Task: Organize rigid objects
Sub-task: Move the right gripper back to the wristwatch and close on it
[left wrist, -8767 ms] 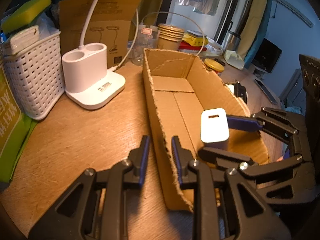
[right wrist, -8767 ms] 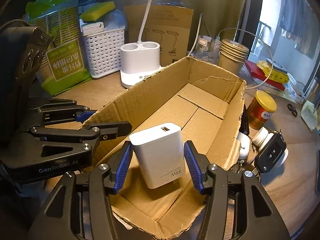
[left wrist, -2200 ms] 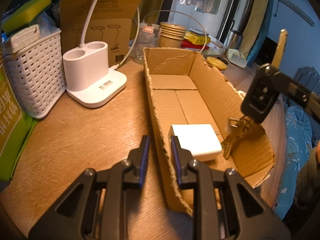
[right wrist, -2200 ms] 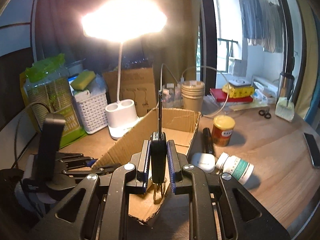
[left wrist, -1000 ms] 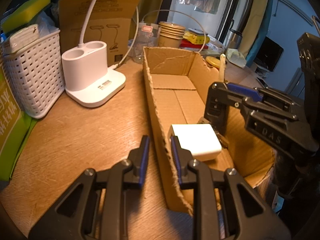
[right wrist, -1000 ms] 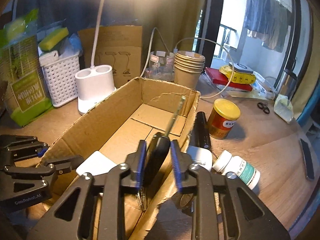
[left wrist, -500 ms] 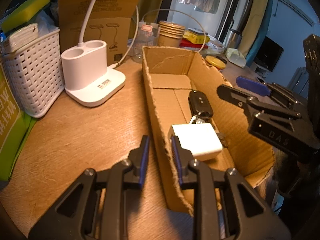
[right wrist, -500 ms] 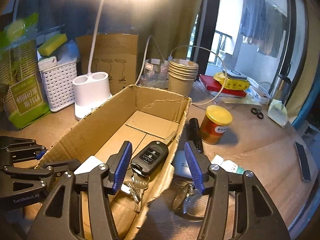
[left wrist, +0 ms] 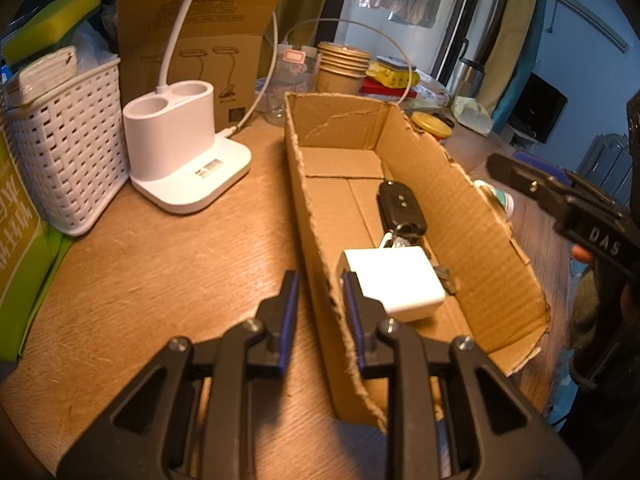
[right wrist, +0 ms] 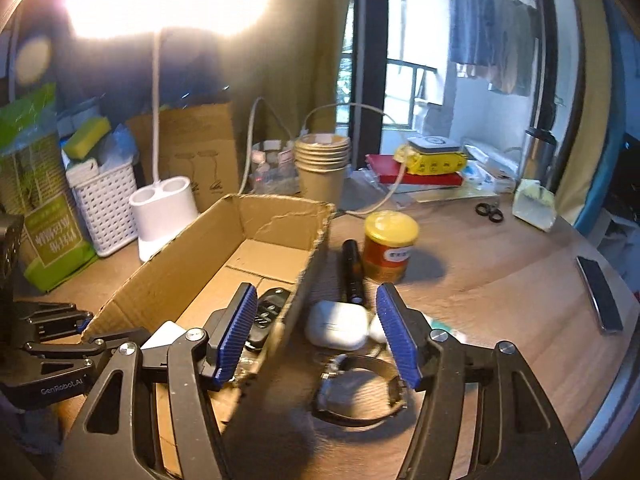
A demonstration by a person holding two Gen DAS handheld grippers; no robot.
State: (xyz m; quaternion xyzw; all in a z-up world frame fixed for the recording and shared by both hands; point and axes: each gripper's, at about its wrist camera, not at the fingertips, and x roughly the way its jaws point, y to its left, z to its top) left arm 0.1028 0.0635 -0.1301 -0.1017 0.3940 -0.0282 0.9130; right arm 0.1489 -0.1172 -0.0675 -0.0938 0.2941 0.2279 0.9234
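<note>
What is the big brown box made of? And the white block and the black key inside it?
The box looks like corrugated cardboard: matte brown, torn ragged edges showing ridges. The white block, a charger, seems smooth hard plastic with a slight sheen. The car key looks like black plastic, probably with metal keys attached.

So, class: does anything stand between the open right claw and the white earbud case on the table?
Nothing visible: the right claw hangs open above the earbud case, with the wristwatch nearer the camera.
</note>
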